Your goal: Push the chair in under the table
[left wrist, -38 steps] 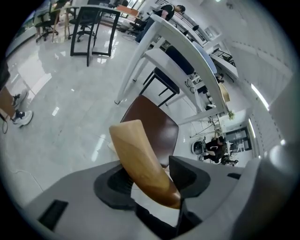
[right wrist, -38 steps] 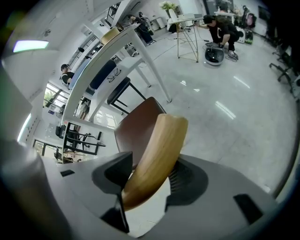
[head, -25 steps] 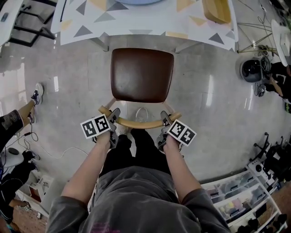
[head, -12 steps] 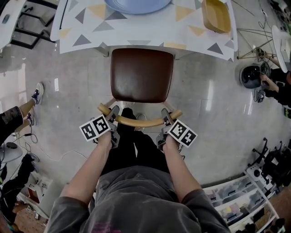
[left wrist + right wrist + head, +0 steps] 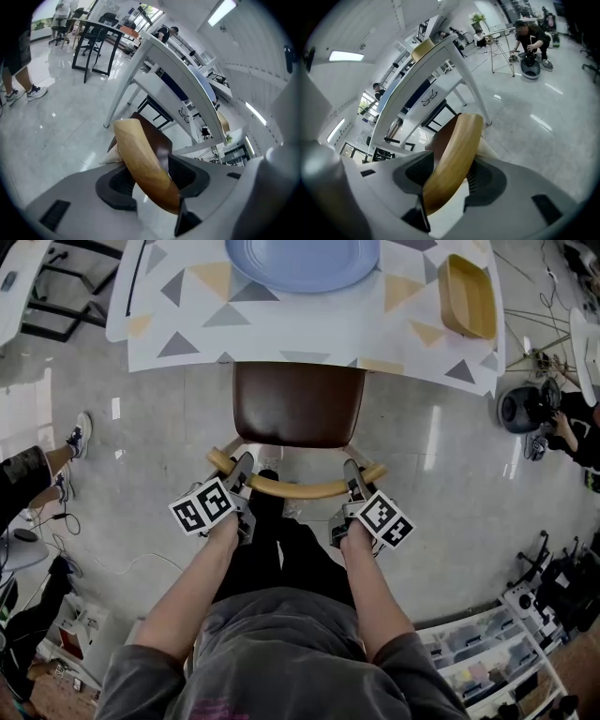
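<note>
The chair has a brown seat (image 5: 298, 404) and a curved wooden backrest (image 5: 298, 489). The front of the seat is tucked under the edge of the triangle-patterned table (image 5: 187, 315). My left gripper (image 5: 242, 465) grips the left end of the backrest and my right gripper (image 5: 351, 472) the right end. In the left gripper view the backrest (image 5: 140, 159) runs between the jaws of the left gripper (image 5: 152, 178) and touches both pads. The right gripper view shows the same: the backrest (image 5: 457, 150) is clamped in the right gripper (image 5: 450, 176).
A blue plate (image 5: 302, 261) and a wooden tray (image 5: 467, 294) lie on the table. A bystander's shoe (image 5: 79, 435) is at the left. A person crouches by a round black device (image 5: 521, 407) at the right. Storage bins (image 5: 497, 652) stand at the lower right.
The chair has slid toward the table, so the front of its seat is now under the tabletop. Both grippers have moved forward with the backrest.
</note>
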Demonstrator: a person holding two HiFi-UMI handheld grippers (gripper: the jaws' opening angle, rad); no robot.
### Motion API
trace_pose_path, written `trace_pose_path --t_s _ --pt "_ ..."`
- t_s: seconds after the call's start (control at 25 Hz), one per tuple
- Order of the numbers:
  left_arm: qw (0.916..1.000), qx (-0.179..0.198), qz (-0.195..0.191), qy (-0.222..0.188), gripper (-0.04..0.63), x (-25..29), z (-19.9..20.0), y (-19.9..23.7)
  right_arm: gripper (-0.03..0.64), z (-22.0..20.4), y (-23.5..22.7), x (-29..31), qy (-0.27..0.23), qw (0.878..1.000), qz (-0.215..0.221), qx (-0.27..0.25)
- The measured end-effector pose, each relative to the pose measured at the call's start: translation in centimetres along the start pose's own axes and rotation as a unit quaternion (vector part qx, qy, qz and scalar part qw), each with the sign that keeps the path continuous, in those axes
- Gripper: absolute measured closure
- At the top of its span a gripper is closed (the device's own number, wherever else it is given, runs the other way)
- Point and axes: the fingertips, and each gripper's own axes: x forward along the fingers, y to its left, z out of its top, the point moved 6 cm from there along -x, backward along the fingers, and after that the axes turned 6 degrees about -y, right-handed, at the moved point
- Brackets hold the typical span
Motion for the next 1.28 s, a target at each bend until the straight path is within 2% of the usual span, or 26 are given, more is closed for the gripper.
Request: trace_pose_path --t_s 0.16,0.28,0.44,0.6,1.0,1.28 --pt "1.0 -0.005 0.004 -0.007 0.382 0.4 0.8 -0.7 0.41 1.8 0.9 0.8 -0.008 1.0 0.008 -0.006" --pt "0.9999 0.005 0.006 -0.01 0.38 0.7 1.2 -1.3 0.41 2.2 0.7 0.9 -0.011 1.0 0.009 0.005" --pt "0.9993 0.031 -0.01 -0.02 0.38 0.8 2.0 -2.7 0.408 1.7 0.0 0.2 -0.017 0.999 0.009 0.031" --pt "0.9984 0.045 -0.024 -0.024 0.381 1.0 2.8 -3.3 0.407 2.1 0.3 0.2 -0.027 0.999 0.017 0.031" --pt "0.9977 0.048 -0.033 -0.036 0.379 4.7 6.8 -3.9 0.407 5.3 2.7 4.6 -0.039 0.999 0.03 0.021" --pt "0.9985 0.026 -0.029 -0.038 0.379 7.9 9.0 -3.5 0.407 7.0 3.7 8.1 -0.042 0.998 0.025 0.026"
